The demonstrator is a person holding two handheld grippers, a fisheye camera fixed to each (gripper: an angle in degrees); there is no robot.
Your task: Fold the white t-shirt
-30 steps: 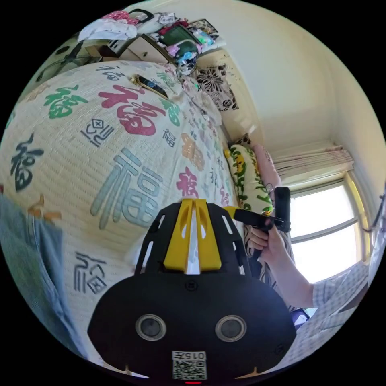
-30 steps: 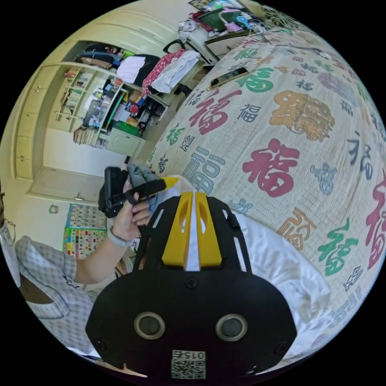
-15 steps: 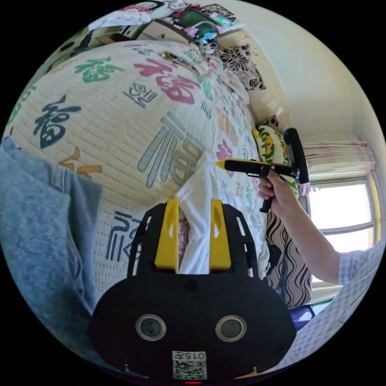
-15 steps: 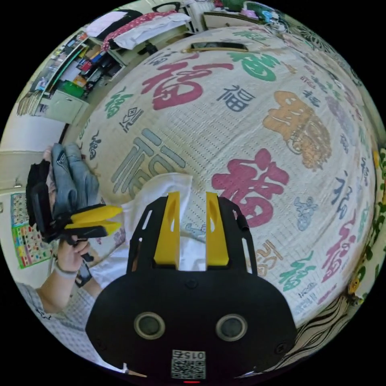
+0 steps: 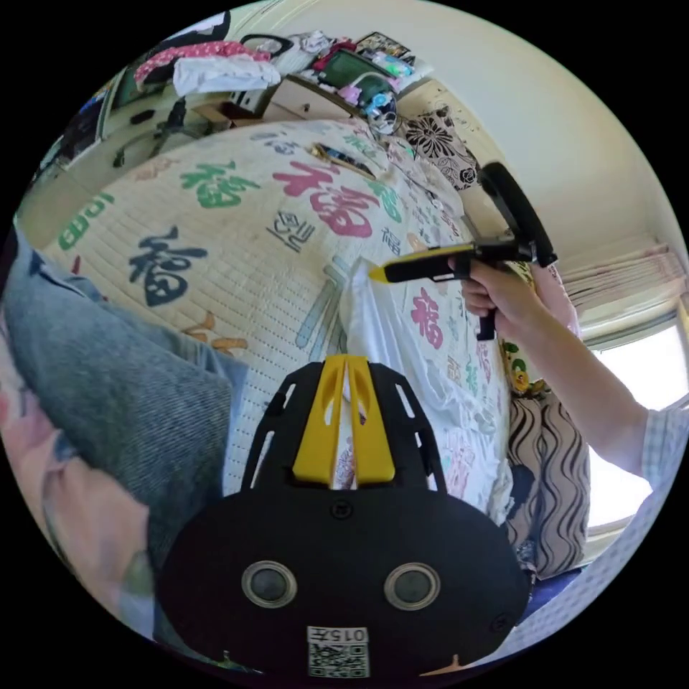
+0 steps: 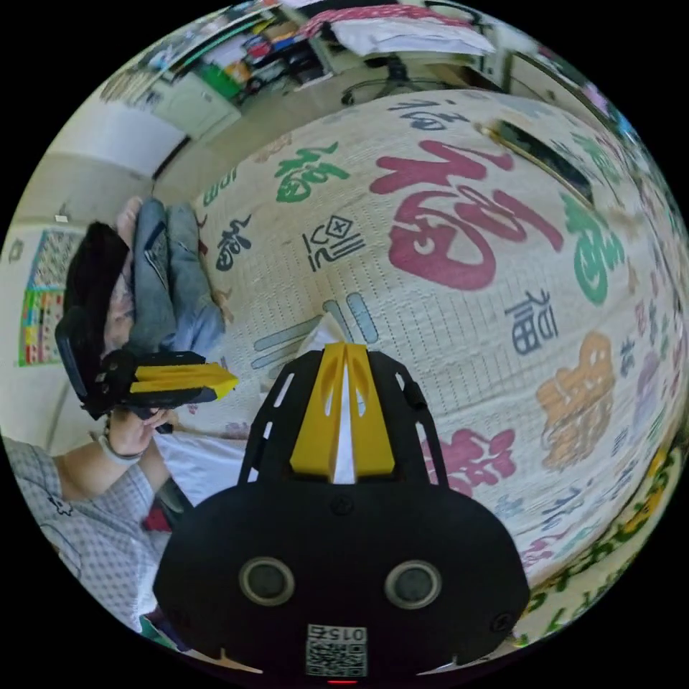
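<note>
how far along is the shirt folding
Early. Both tools are clamped on the white t-shirt: the left tool on an edge, the right tool on a corner. The cloth hangs loose over the patterned bed cover. No neat fold shows, so the folding remains.

Bedspread (image 5: 215, 237) is cream with big colourful characters all over. Folded jeans (image 6: 169, 280) sit at its edge, a dark flat phone-like thing (image 6: 542, 158) lies on it farther off, cluttered shelves (image 6: 237, 61) beyond.
</note>
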